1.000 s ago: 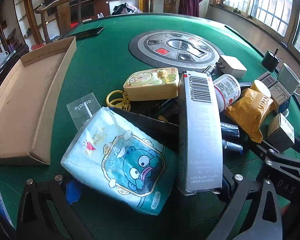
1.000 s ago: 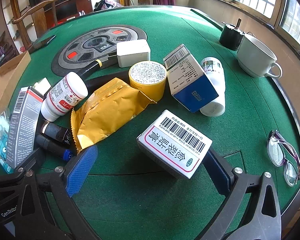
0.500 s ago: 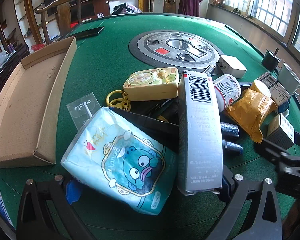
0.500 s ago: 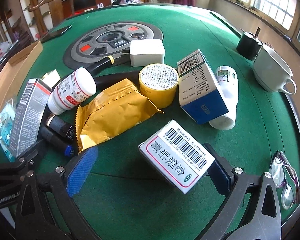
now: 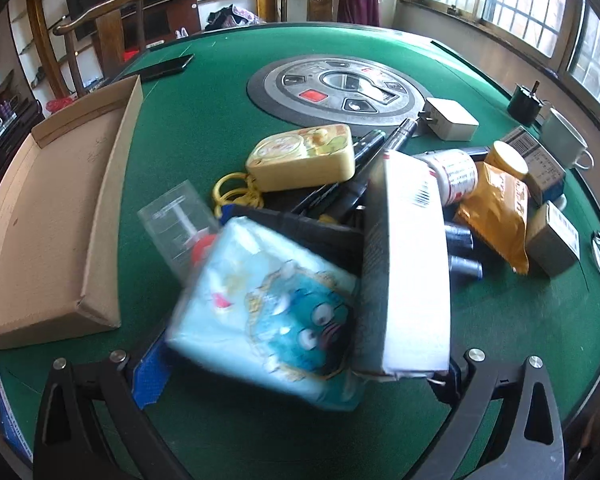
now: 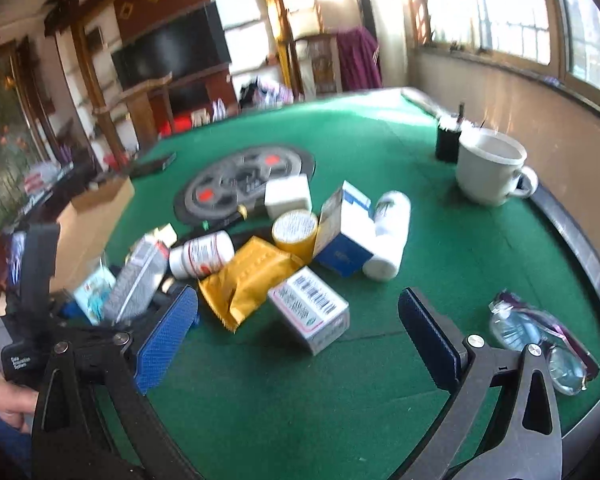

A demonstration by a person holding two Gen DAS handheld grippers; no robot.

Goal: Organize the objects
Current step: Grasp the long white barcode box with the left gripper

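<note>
Blue-padded jaws of the left gripper [image 5: 296,372] close on two things at once: a soft pale-blue tissue pack printed with a cartoon creature [image 5: 268,312] and, pressed against its right side, a long grey-and-white cardboard carton [image 5: 408,264]; both sit between the pads, blurred, seemingly lifted off the green felt table [image 5: 204,92]; the carton's long axis runs away from the gripper toward the table centre, its near end at the right pad, its far end over the black pens [image 5: 340,196] and the yellow cartoon case [image 5: 304,158]. From this pair the shallow brown cardboard tray [image 5: 52,216] lies to the left, well apart, its long side running away from the camera roughly parallel to the carton; the left gripper is the nearer one, so I judge the coming move to be a leftward carry with little turning.

The right gripper [image 6: 296,336] stands wide and empty above the felt; the small white-and-pink barcoded medicine box [image 6: 308,308] lies just ahead of it, between the lines of its pads but not touched, long axis slanting from far left to near right.
</note>
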